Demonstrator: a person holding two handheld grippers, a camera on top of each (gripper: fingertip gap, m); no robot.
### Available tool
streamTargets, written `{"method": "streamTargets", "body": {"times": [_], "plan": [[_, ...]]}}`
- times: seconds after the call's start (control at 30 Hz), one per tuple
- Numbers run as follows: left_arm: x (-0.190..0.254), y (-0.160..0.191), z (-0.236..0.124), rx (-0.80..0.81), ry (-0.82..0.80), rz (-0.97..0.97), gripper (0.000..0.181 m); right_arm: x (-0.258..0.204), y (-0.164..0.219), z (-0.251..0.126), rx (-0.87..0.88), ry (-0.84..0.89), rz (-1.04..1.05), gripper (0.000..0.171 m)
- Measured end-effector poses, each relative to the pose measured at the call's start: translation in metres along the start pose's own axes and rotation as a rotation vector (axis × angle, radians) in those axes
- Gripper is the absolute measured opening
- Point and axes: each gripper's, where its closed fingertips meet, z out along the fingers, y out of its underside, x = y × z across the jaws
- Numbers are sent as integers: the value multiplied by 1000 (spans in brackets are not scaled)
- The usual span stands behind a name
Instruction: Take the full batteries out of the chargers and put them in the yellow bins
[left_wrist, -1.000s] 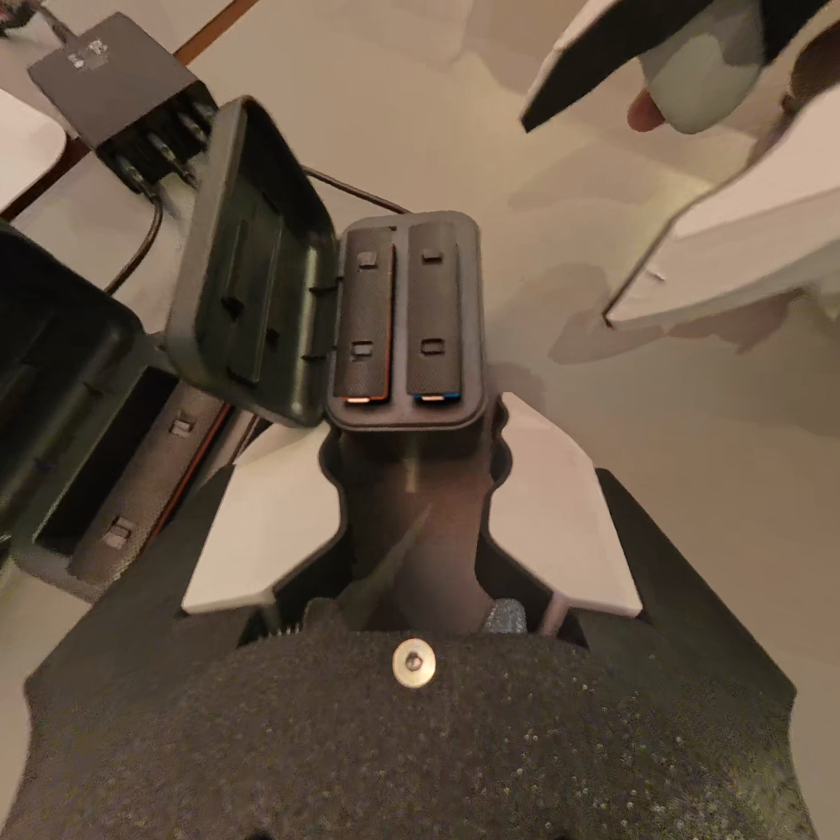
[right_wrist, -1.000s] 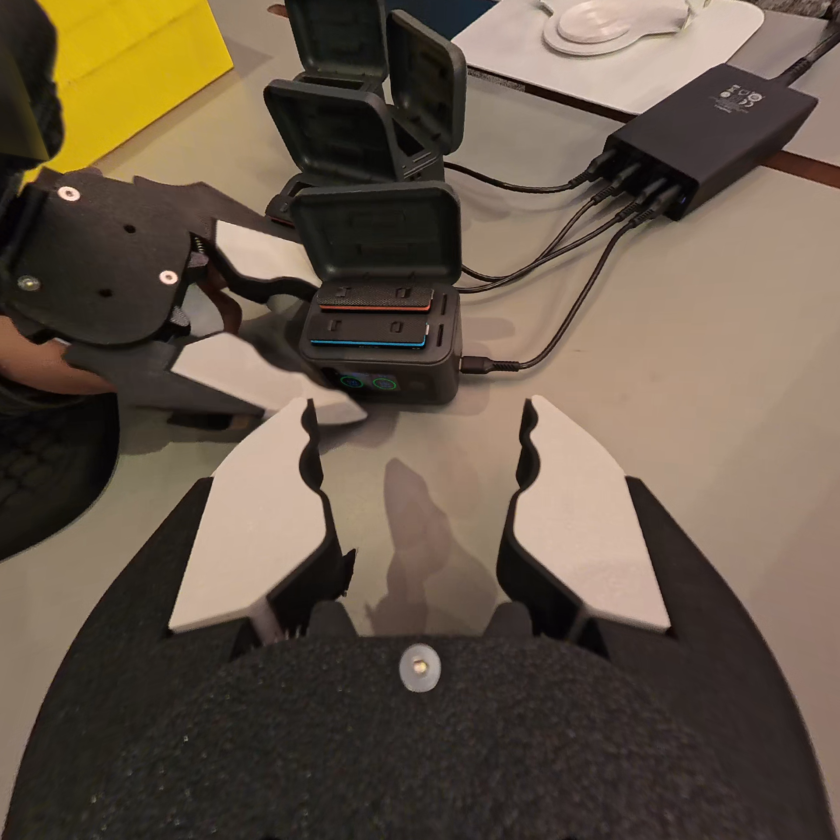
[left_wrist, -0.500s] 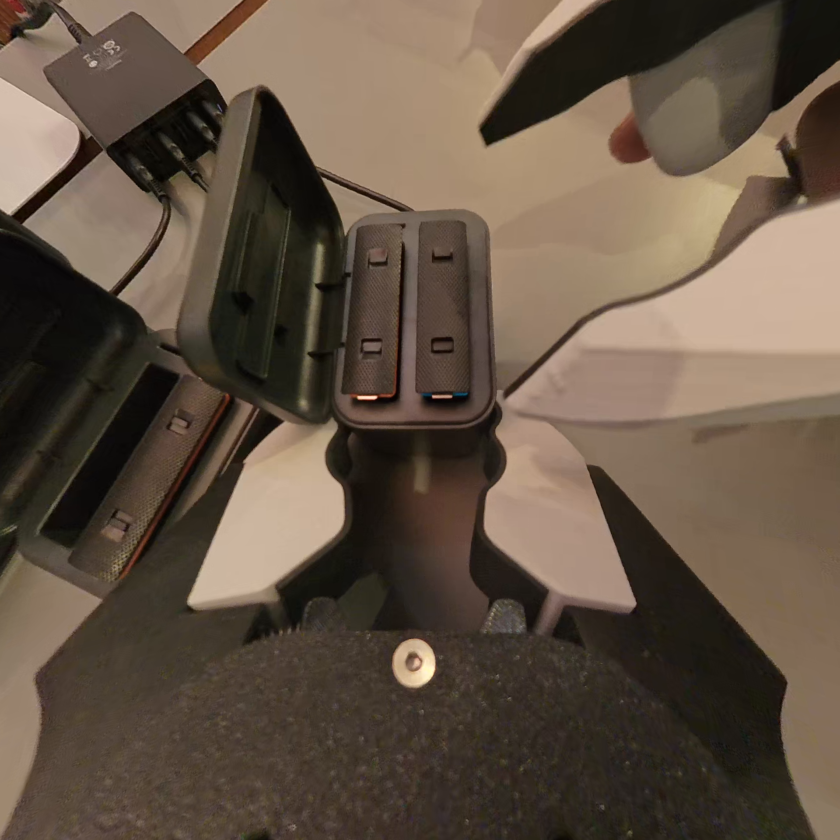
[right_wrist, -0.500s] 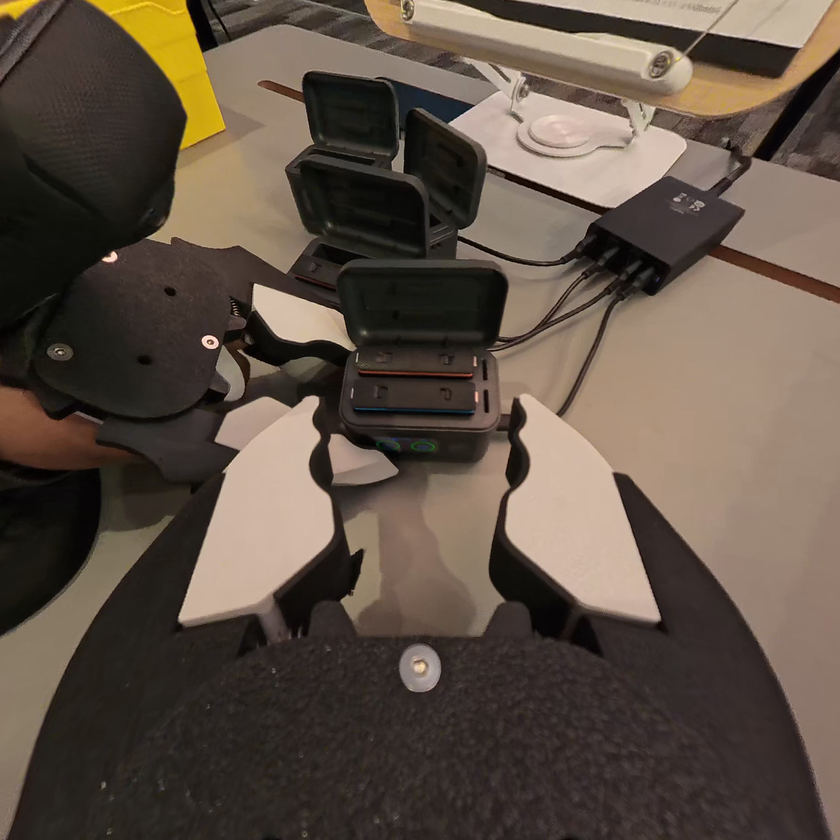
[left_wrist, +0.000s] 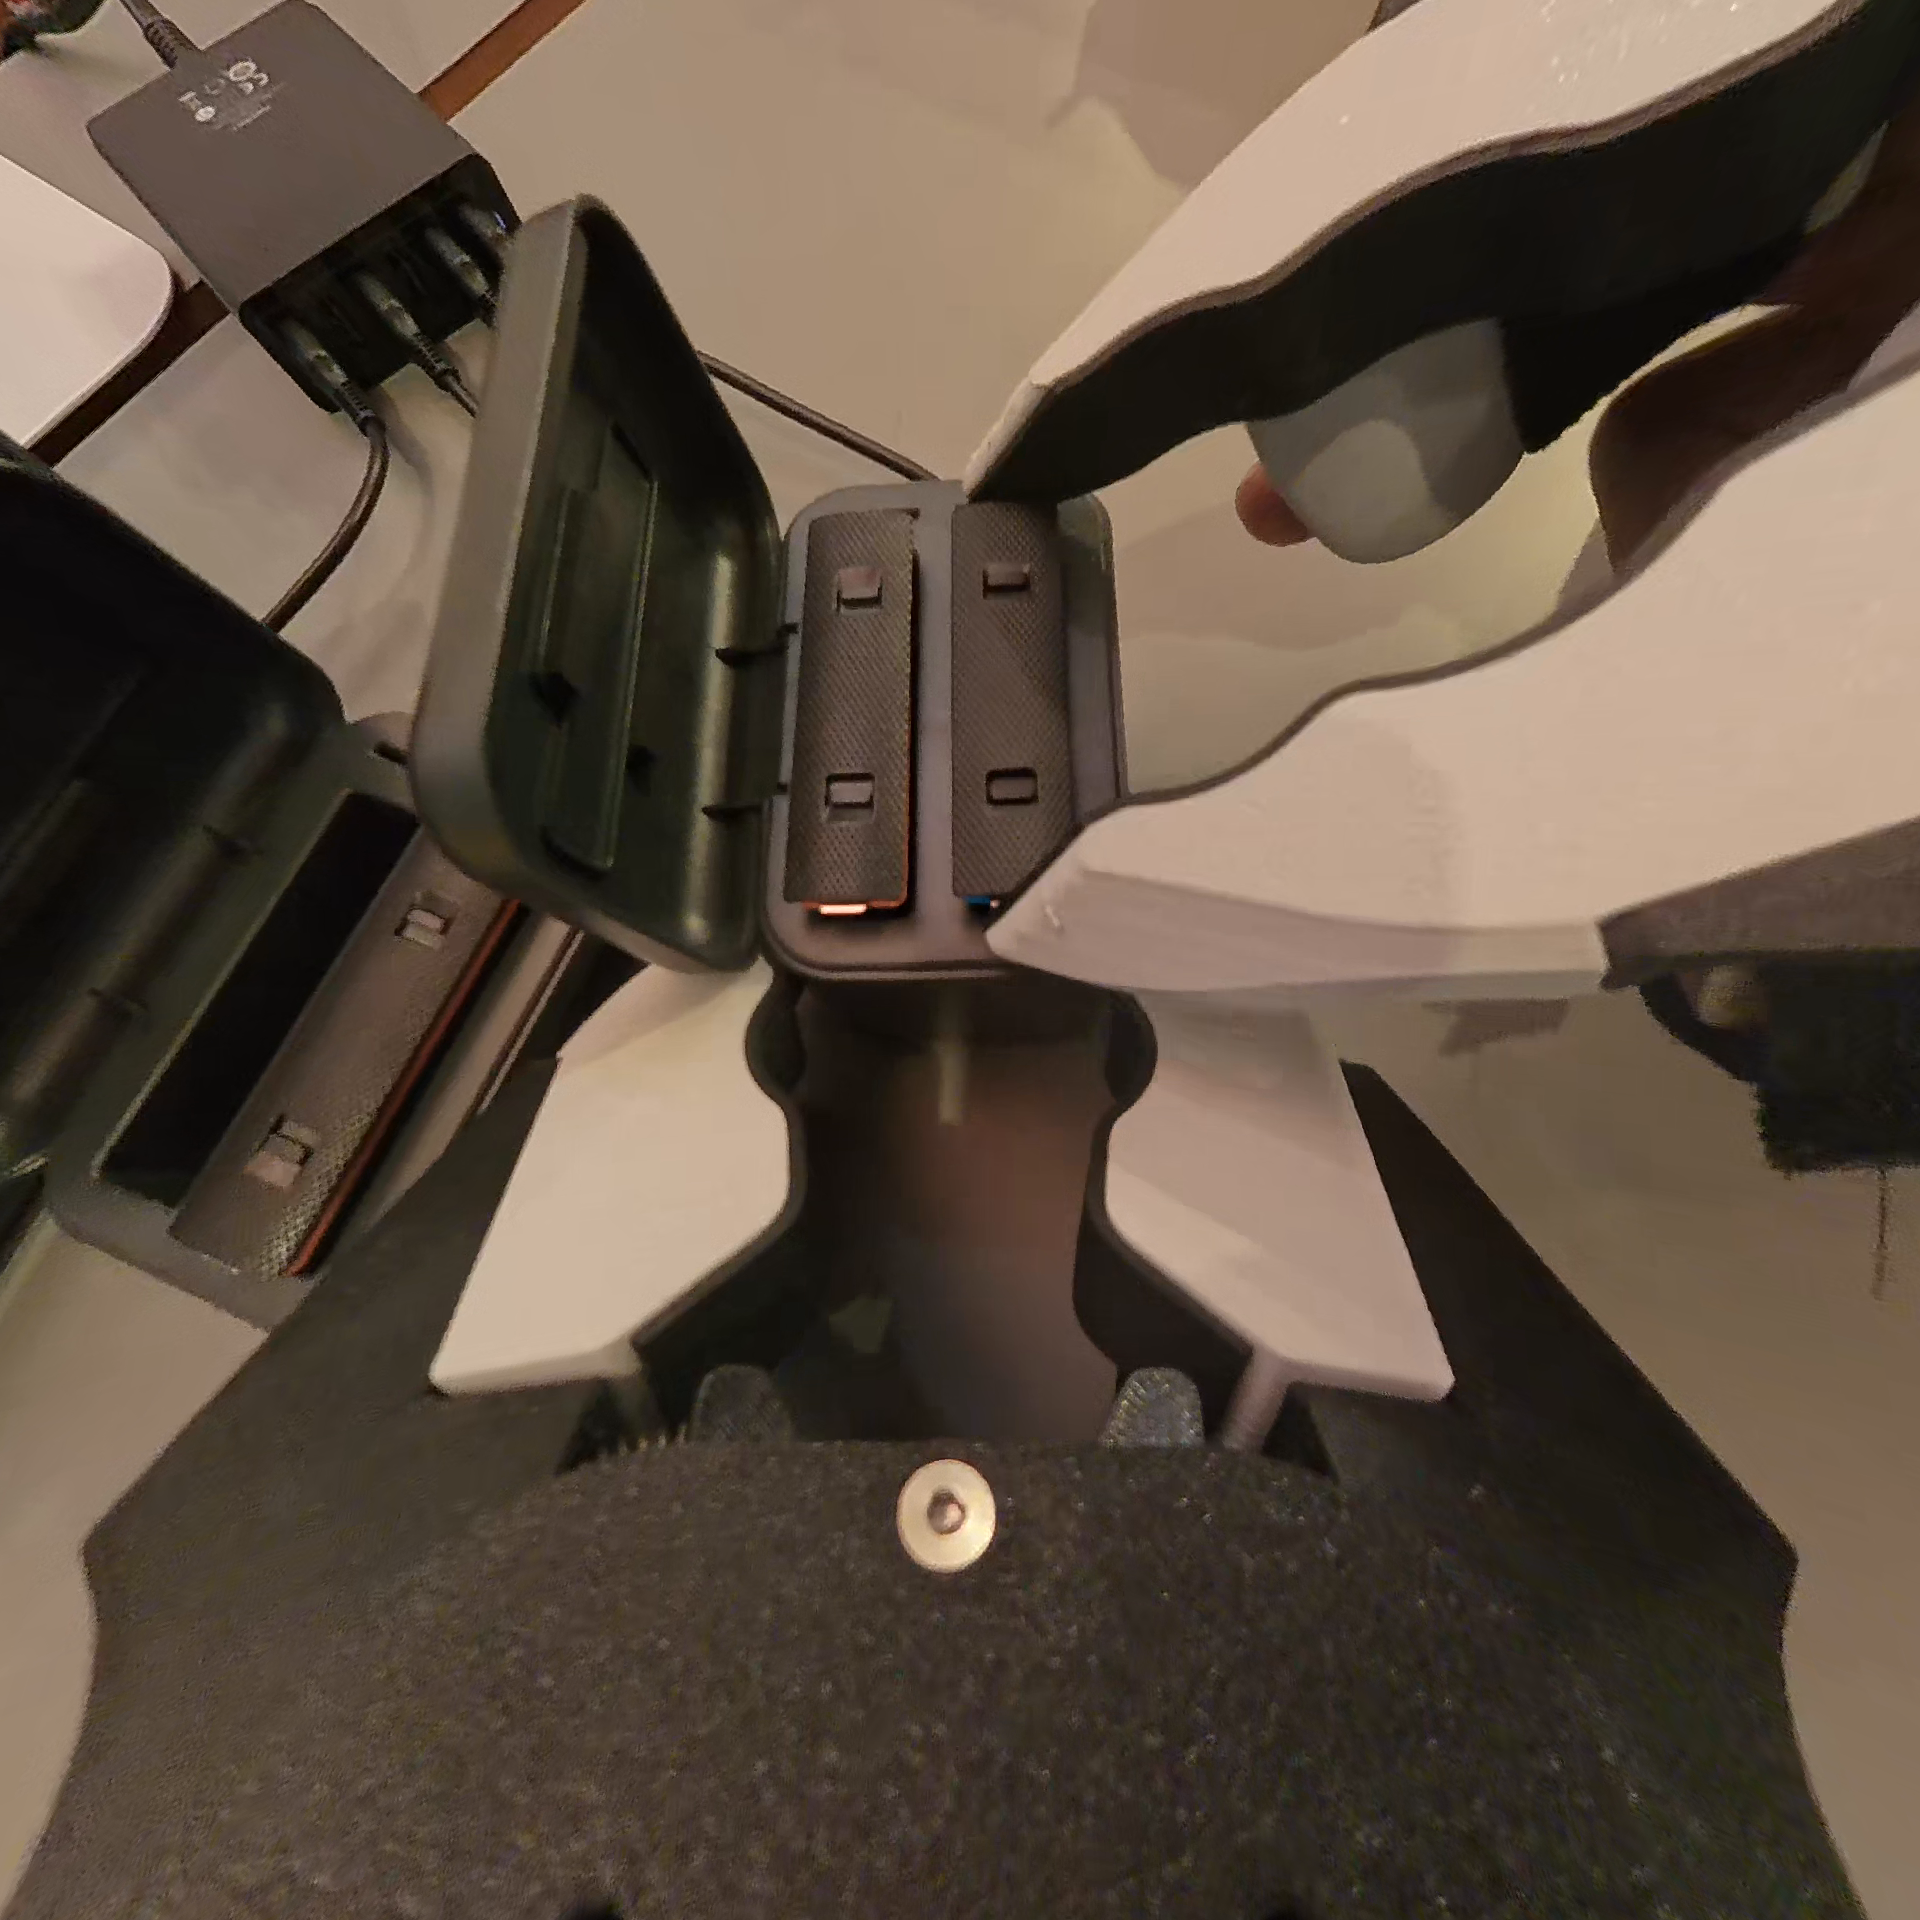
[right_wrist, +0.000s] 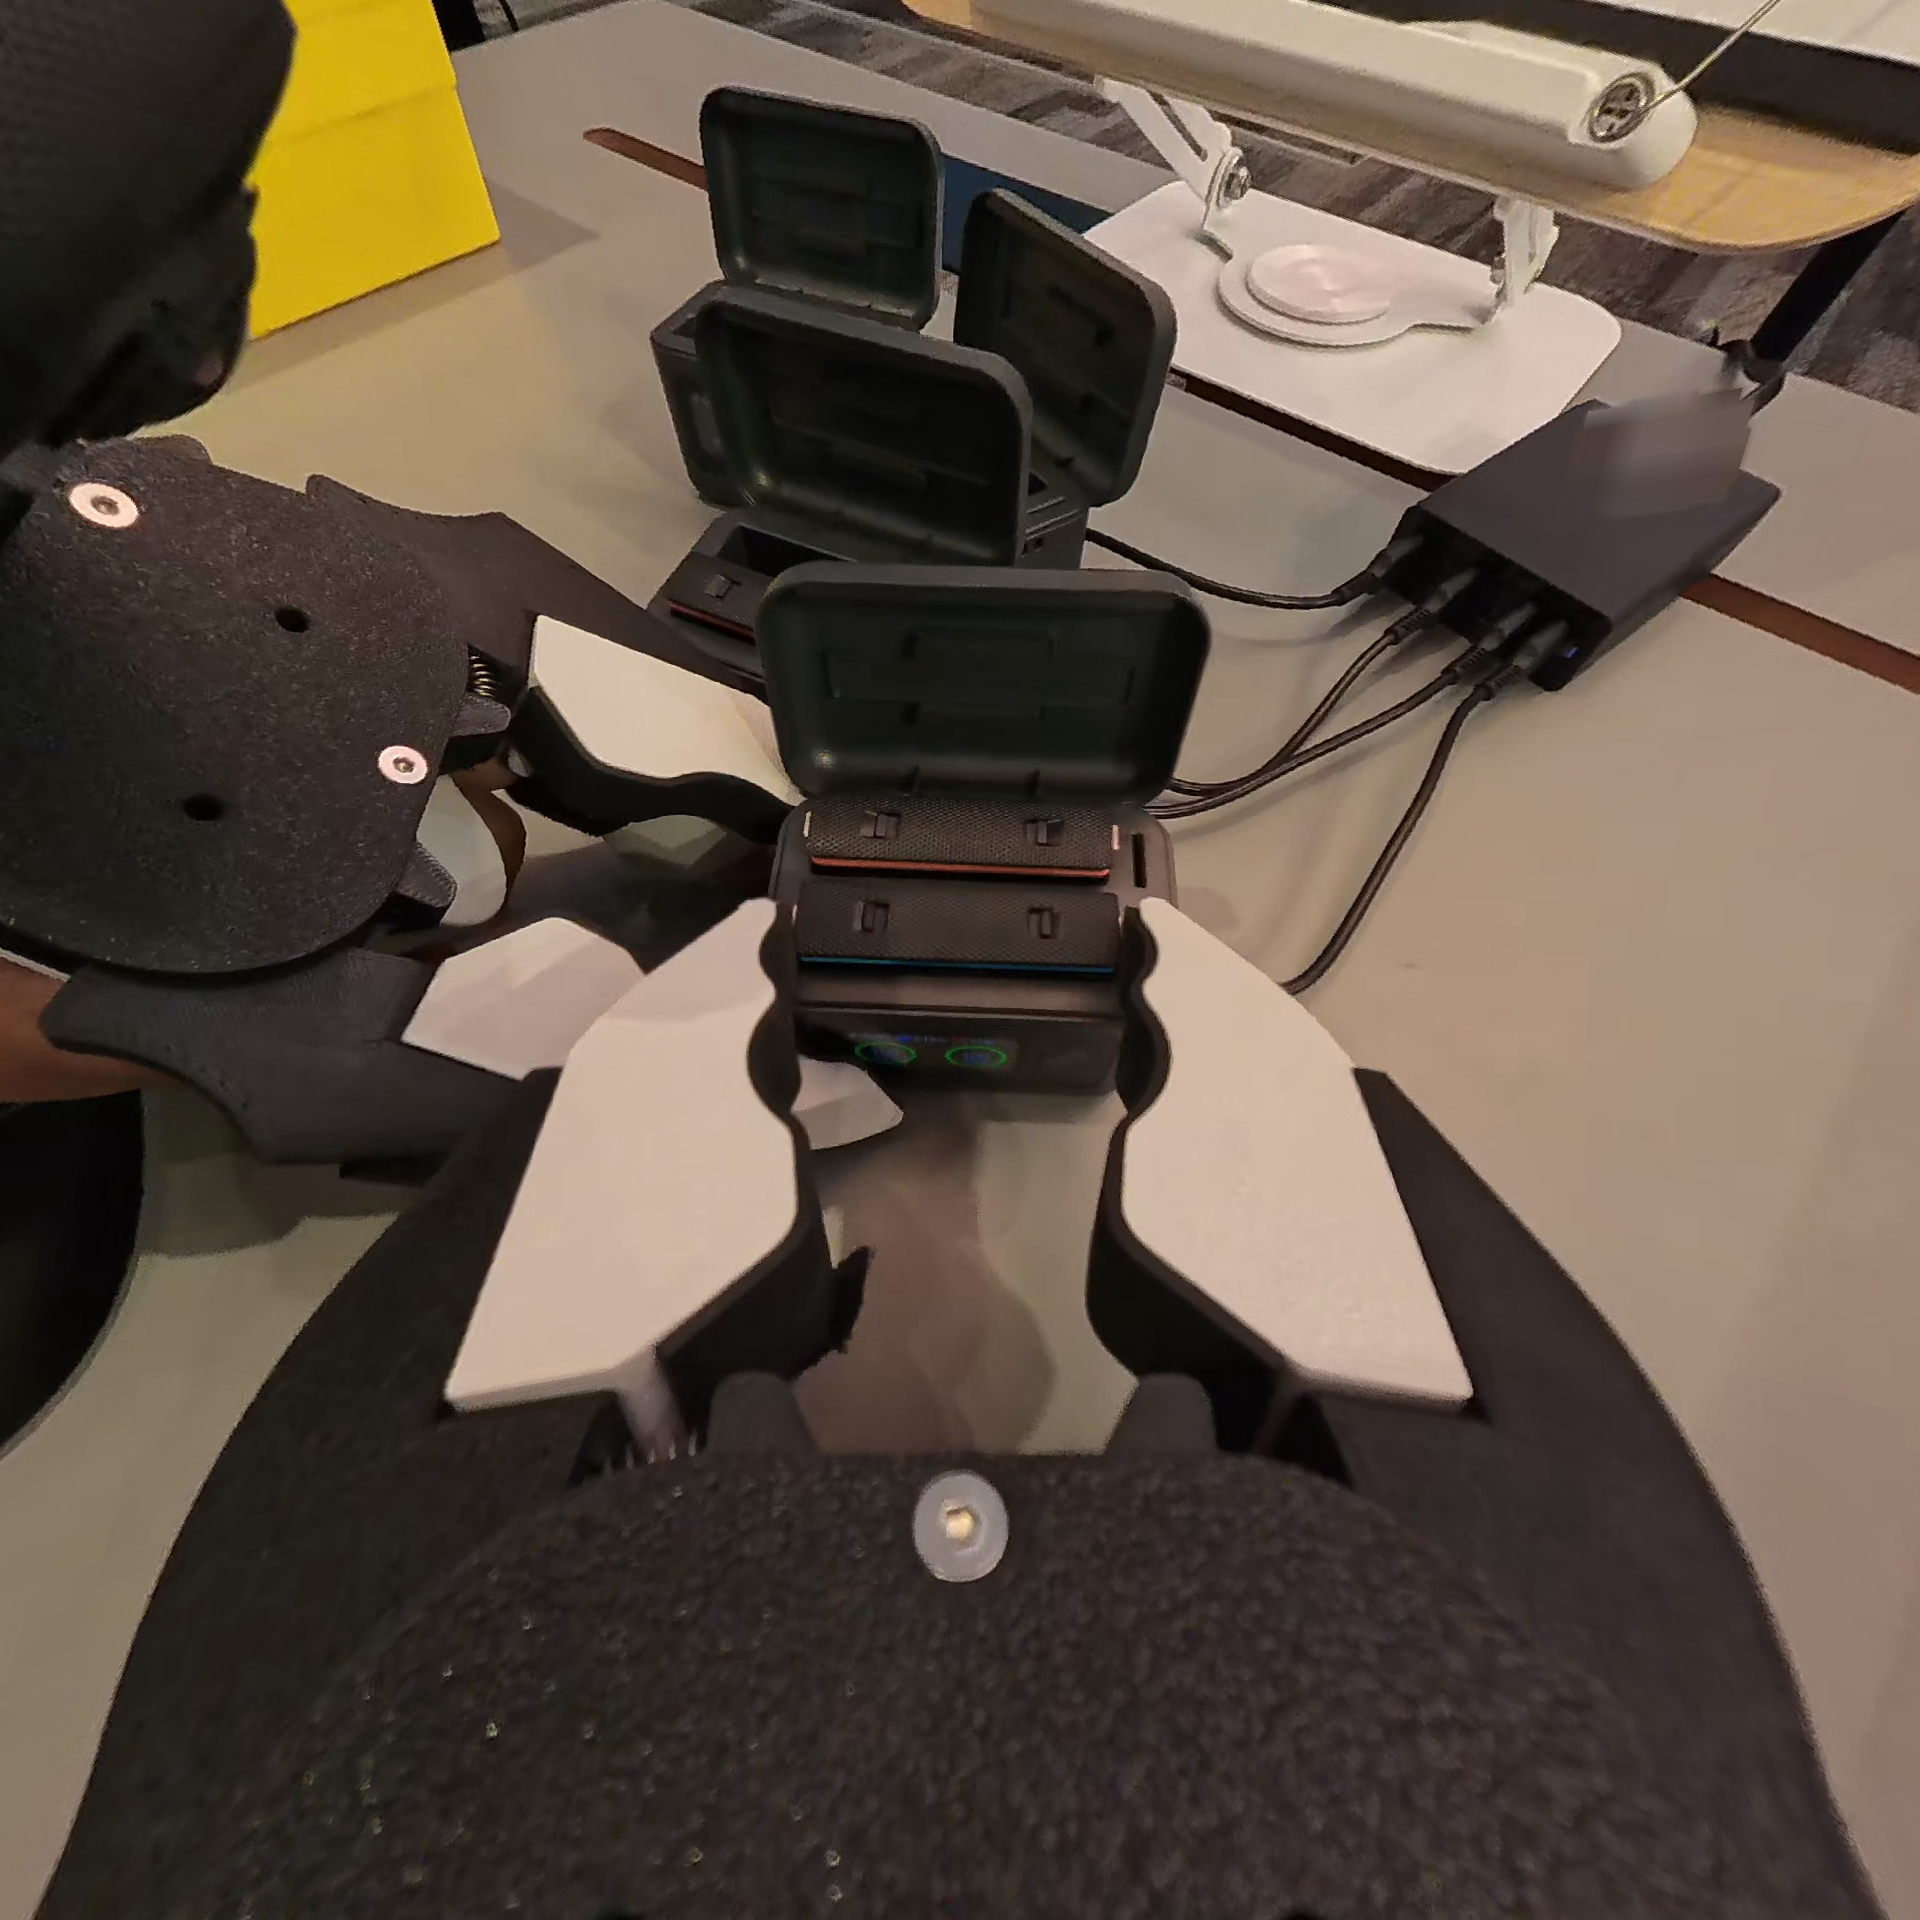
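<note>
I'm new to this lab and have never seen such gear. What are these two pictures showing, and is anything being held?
A person holds a two-finger gripper in each hand, and each gripper carries a camera looking along its fingers. One picture comes from the left gripper, the other from the right gripper.

On the grey table stands an open charger with two batteries side by side: an orange-edged battery and a blue-edged battery. More open chargers stand behind it, cabled to a black power hub. A yellow bin sits at the far left.

The left gripper's fingers flank the charger body; whether they press on it is unclear. The right gripper is open, one fingertip at each end of the blue-edged battery, gripping nothing yet.
</note>
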Motion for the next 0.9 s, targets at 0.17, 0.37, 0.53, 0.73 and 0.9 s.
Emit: {"method": "streamTargets", "body": {"times": [0.17,0.37,0.53,0.73,0.9], "plan": [[-2,1,-2,6,2,-4,57,-2,-4,0,21,23,-30,58],[-1,-1,-5,23,25,-17,57,-3,-8,-2,52,24,-14,58],[-1,-2,-6,29,37,-23,57,-4,-10,-2,71,25,-10,58],[-2,-4,-8,41,41,-22,57,-4,-13,-3,94,20,-3,57],[-2,-4,-9,48,46,-22,58,-4,-14,-4,109,16,-2,57]]}}
